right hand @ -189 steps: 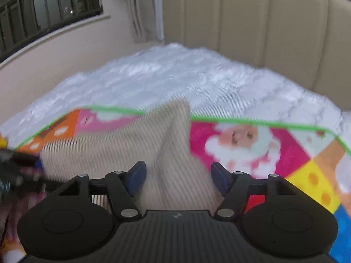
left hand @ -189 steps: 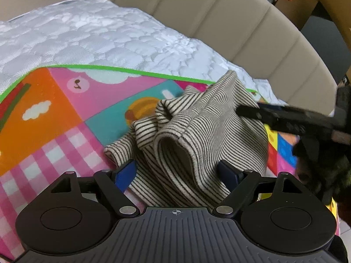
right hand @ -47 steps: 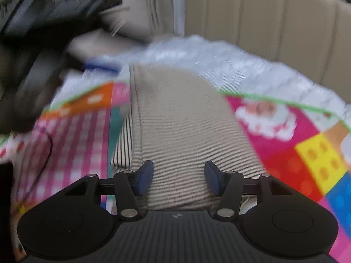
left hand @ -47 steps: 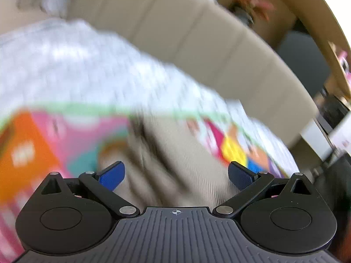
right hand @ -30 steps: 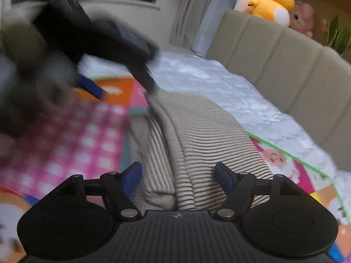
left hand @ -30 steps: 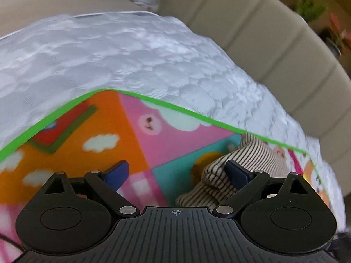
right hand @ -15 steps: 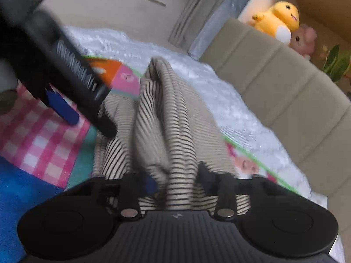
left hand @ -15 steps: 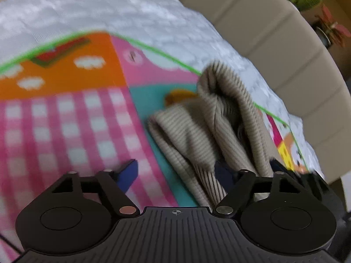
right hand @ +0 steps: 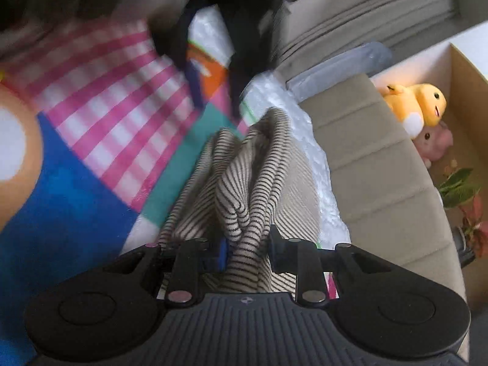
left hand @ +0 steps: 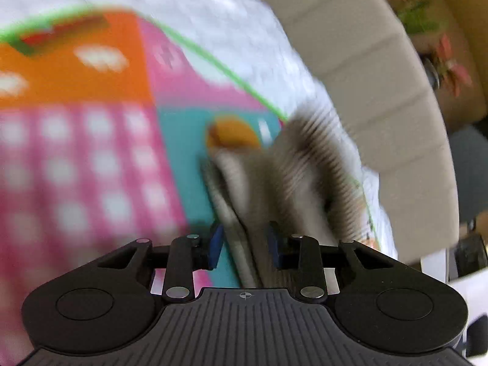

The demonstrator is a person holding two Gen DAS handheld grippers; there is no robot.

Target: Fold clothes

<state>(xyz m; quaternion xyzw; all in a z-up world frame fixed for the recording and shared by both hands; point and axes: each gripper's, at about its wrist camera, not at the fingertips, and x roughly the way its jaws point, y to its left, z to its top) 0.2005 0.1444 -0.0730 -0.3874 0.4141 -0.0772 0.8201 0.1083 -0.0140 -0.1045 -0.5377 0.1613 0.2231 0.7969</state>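
Striped knit, a beige garment [left hand: 305,170] bunched on the bright play mat [left hand: 76,140], runs lengthwise away from both tools. At left, the left gripper [left hand: 244,245] is narrowed on its folded near edge. At right, the right gripper [right hand: 247,248] pinches a raised ridge of cloth.

Beige black-striped garment [right hand: 244,183] on pink-checked, blue, orange mat [right hand: 116,122].

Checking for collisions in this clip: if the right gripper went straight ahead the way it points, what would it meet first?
The right gripper already has the striped garment bunched between its jaws, so more of that fabric comes first; beyond lies the play mat, though depth is unclear.
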